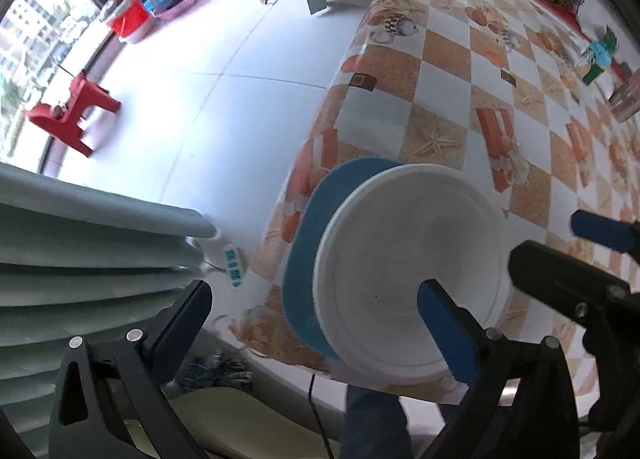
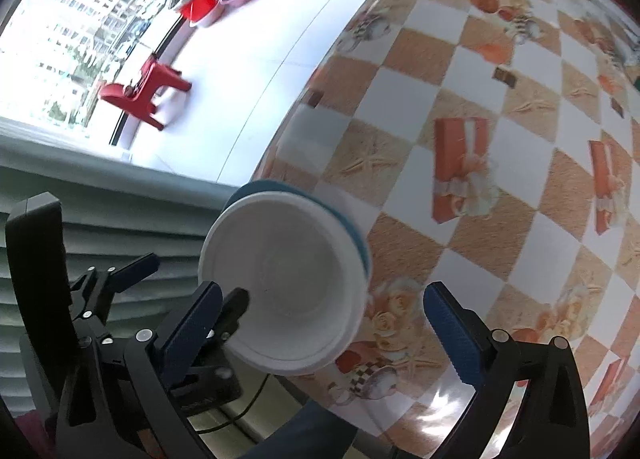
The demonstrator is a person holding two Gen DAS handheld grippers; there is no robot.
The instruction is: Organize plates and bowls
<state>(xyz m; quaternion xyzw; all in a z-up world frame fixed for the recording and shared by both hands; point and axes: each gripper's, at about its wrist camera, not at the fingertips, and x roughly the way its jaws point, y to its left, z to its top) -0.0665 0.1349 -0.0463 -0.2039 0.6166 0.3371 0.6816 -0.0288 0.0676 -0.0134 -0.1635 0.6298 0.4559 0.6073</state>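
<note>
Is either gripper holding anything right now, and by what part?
Nothing is held. The left gripper and right gripper both stand open. The white bowl sits in the blue plate on the table, between the open fingers, ungripped.

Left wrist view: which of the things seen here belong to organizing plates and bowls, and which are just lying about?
Belong to the job:
white bowl
blue plate beneath the bowl
left tool, open
right tool, open

Just lying about:
red stool
red bucket
pink basin
power strip on the floor
green and blue toy on the table
</note>
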